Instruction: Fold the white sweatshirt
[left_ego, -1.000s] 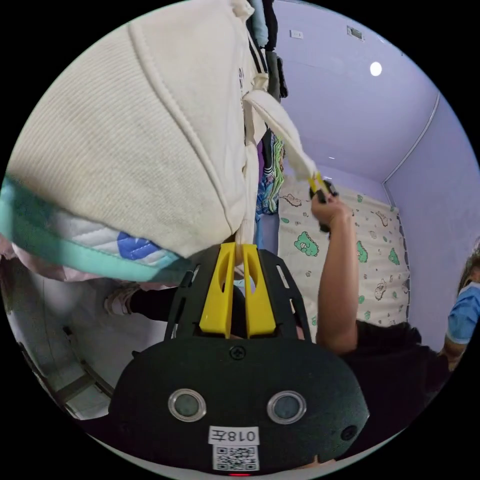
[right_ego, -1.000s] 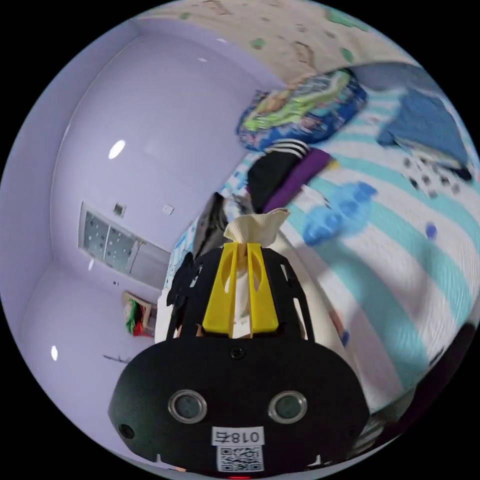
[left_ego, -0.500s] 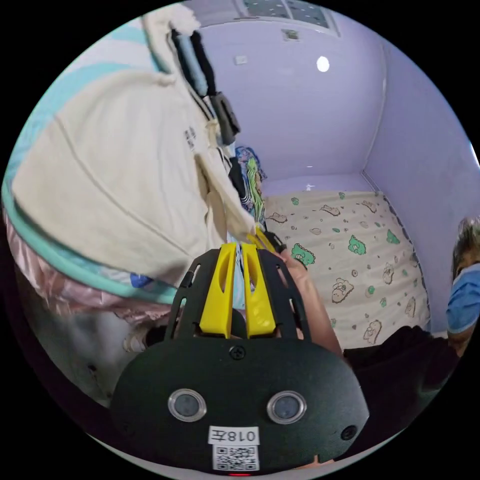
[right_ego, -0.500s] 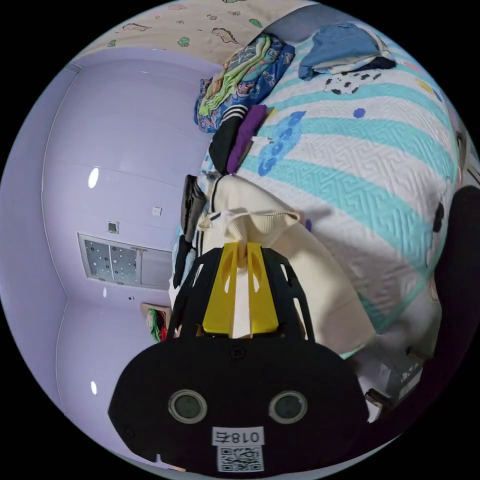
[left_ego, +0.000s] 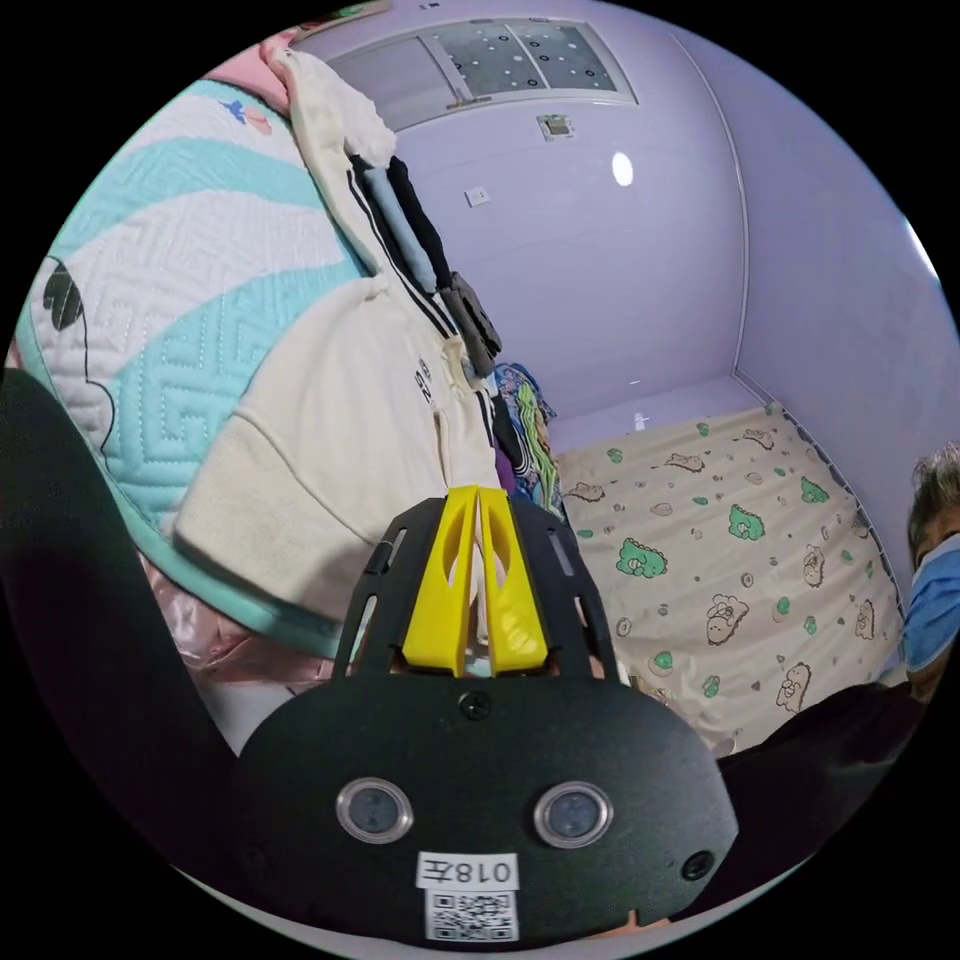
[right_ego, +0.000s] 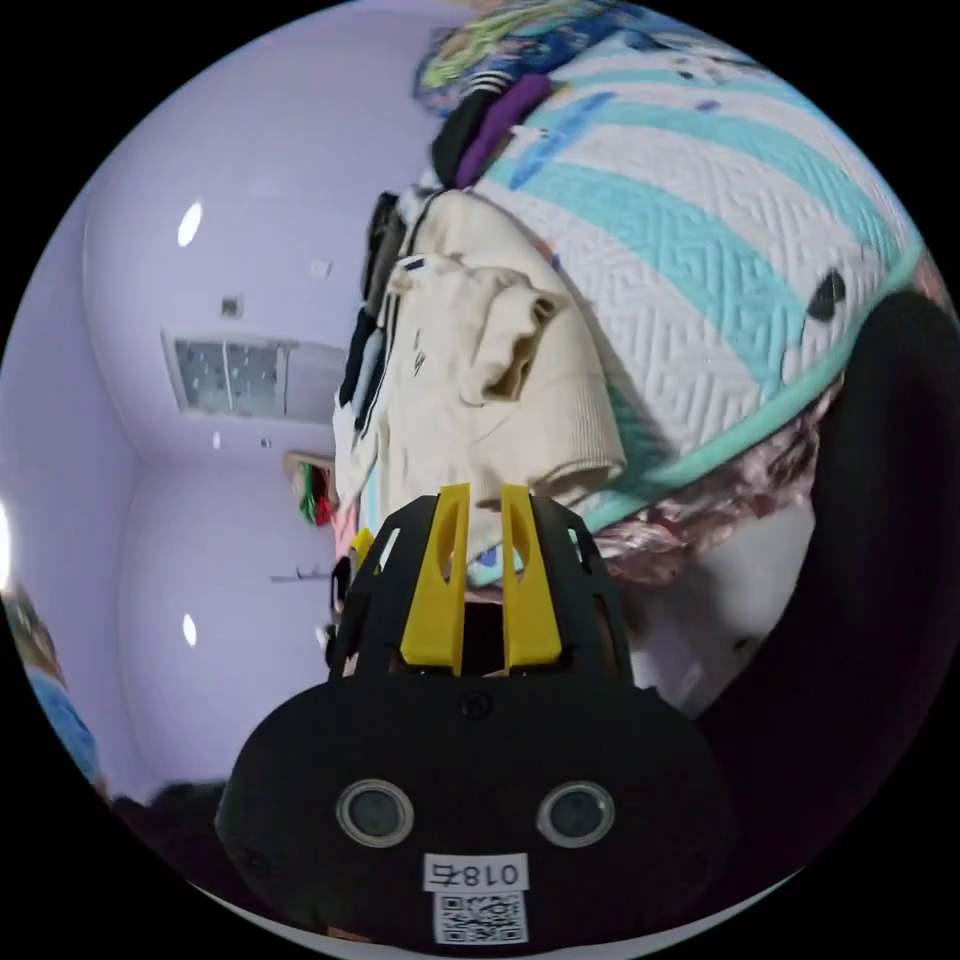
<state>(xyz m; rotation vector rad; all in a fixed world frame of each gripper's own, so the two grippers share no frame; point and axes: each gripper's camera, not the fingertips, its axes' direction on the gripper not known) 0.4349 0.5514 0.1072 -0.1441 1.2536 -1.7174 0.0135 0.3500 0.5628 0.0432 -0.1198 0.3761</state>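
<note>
Left gripper (left_ego: 478, 492): jaws closed, nothing held.
Right gripper (right_ego: 484, 490): jaws parted, empty.
Sweatshirt (right_ego: 480, 400): laid at 12 o'clock on the quilt (right_ego: 700, 250).

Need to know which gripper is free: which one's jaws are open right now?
The right gripper: its jaws stand apart with nothing between them, just short of the white sweatshirt. The left gripper has its jaw tips together.

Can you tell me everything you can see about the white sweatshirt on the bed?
The white sweatshirt is cream-white knit, with ribbed cuffs and hem and small dark print on the chest. It lies bunched at the edge of the striped quilt, one sleeve folded across its front. Its hem hangs over the bed's side. A pile of clothes lies beyond it. The right gripper is open just off the hem, not holding it.
</note>
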